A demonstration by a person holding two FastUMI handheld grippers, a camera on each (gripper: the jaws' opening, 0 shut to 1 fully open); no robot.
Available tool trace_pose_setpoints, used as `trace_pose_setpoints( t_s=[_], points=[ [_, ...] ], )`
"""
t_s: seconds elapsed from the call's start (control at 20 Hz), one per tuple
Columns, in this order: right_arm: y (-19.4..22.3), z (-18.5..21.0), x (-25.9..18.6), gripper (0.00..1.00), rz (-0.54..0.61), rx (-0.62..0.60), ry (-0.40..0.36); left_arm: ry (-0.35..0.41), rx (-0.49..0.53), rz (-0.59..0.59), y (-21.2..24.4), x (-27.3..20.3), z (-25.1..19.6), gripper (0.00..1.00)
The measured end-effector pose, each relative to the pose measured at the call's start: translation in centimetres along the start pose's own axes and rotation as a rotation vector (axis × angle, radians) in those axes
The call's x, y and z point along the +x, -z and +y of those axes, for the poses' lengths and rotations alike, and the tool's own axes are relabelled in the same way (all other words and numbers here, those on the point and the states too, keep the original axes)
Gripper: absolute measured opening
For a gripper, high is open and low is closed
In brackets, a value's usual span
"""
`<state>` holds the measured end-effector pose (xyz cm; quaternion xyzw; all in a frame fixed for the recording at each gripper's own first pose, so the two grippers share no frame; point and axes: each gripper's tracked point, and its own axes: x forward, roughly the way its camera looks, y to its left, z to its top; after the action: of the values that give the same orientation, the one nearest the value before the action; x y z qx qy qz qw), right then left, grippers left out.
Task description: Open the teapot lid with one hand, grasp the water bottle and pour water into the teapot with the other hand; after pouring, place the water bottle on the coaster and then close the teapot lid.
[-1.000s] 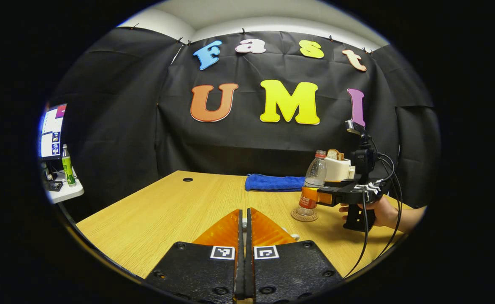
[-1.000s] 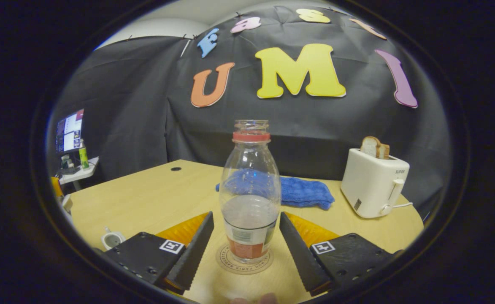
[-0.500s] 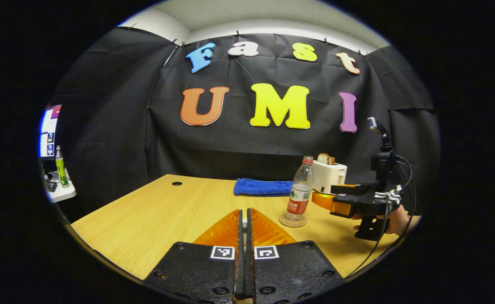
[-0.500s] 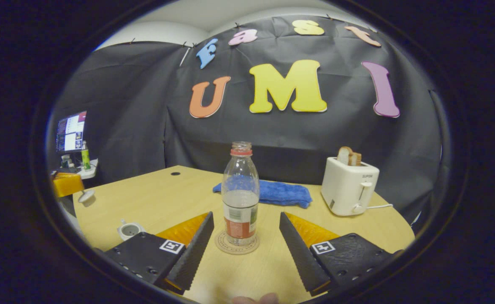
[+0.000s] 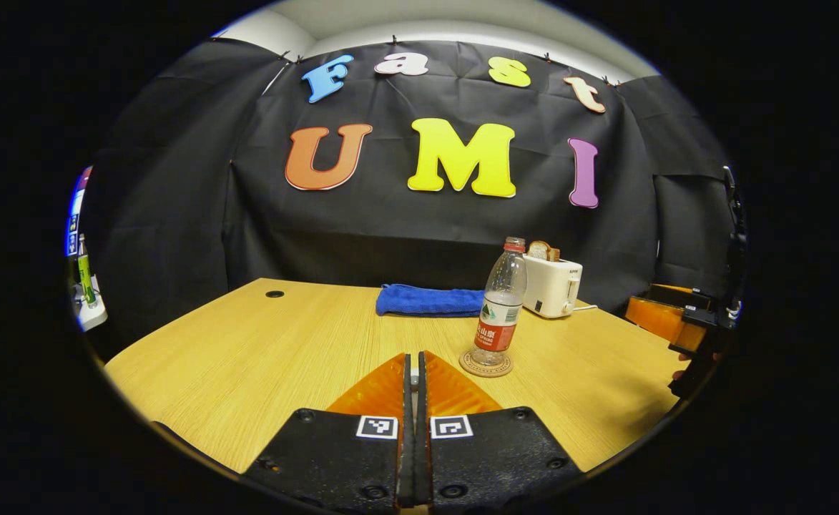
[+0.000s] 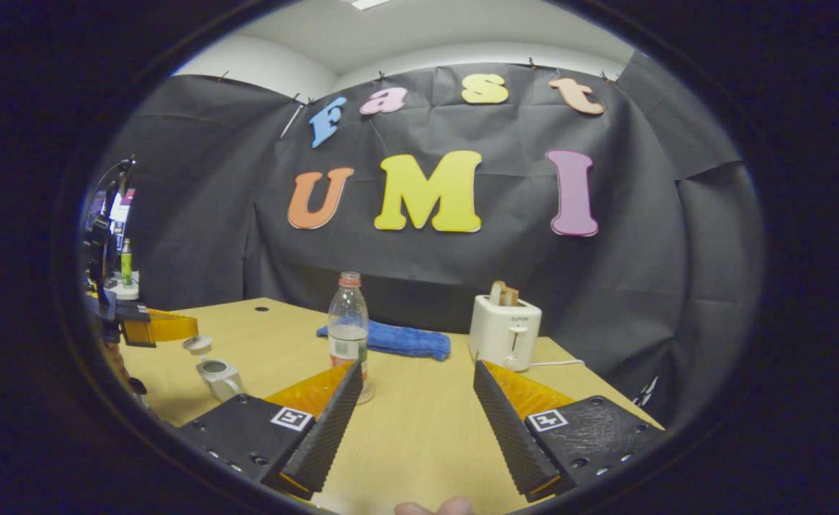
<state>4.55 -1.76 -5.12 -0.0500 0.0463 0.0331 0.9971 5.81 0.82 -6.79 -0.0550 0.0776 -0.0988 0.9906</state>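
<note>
- The clear plastic water bottle with a red-and-green label and a red neck ring [image 5: 499, 307] stands upright on the round brown coaster [image 5: 486, 364], on the light wooden table [image 5: 262, 350]. It has no cap on, and water fills roughly its lower part.
- In the right gripper view the right gripper [image 6: 416, 400] hangs over the table with its fingers spread wide and nothing between them. The bottle [image 6: 348, 325] stands beyond its left finger, apart from it.
- The left gripper [image 5: 410, 386] has its fingers pressed together. In the right gripper view a small white teapot lid [image 6: 197, 345] hangs at its tip [image 6: 169, 326], though the hold itself is too small to make out clearly.
- Just below the lid sits the small white teapot [image 6: 217, 375], its mouth open.
- Behind the bottle lie a folded blue towel [image 5: 426, 300] and a white toaster with bread in its slot [image 5: 552, 285].
</note>
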Motion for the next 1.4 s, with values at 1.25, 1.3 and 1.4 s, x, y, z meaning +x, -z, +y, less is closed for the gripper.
trace_pose_setpoints(
  t_s=[1.25,1.3,1.4],
  points=[
    [2.3,-2.1,-1.3,0.94,0.011,0.098,0.01,-0.105,0.005,0.055,3.5,1.9,0.9,0.05],
    [2.1,-1.8,-1.3,0.94,0.006,0.117,0.003,-0.113,0.002,0.051,3.4,1.9,0.9,0.06],
    [1.7,-0.9,-1.2,0.94,-0.005,0.152,-0.018,-0.144,-0.008,0.042,3.2,1.8,1.2,0.12]
  ],
)
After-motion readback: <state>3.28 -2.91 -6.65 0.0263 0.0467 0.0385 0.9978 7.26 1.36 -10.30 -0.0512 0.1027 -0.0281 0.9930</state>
